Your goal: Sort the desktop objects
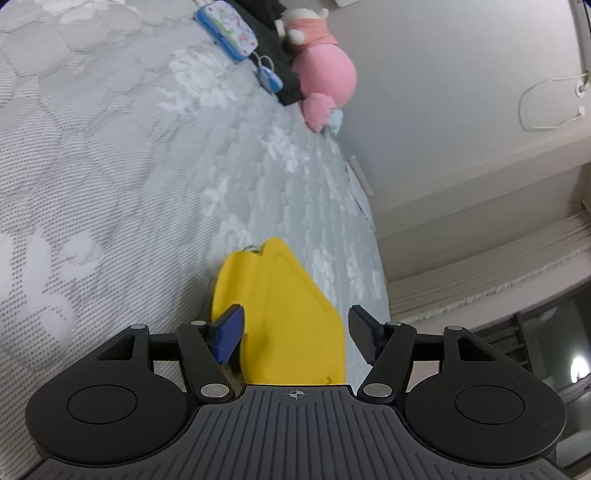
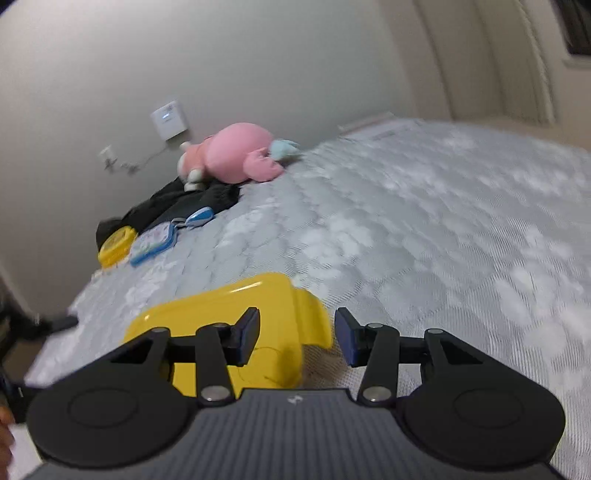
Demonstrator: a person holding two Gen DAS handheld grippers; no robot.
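A big yellow plastic box (image 2: 236,332) lies low in the middle of both views, on the grey quilted bed (image 2: 443,240). The left gripper (image 1: 295,332) and right gripper (image 2: 295,338) each have fingers wide apart around an end, holding nothing, maybe ready to lift together.

**Yellow, pink and blue on pale grey**

The mattress (image 2: 424,229) is pale grey, quilted with white flower-like patches. The case (image 2: 236,317) is plain glossy yellow; a second small box (image 2: 116,242) far off is yellow too. The plush (image 2: 236,153) is pink with a lighter pink top, white face and a light-blue tip. The tin (image 1: 227,29) has a blue rim and a white lid with coloured prints. The cloth (image 2: 177,206) is black. Both grippers, left (image 1: 295,332) and right (image 2: 297,338), are black with dark-blue pads (image 1: 229,334). The wall (image 2: 184,55) is off-white.
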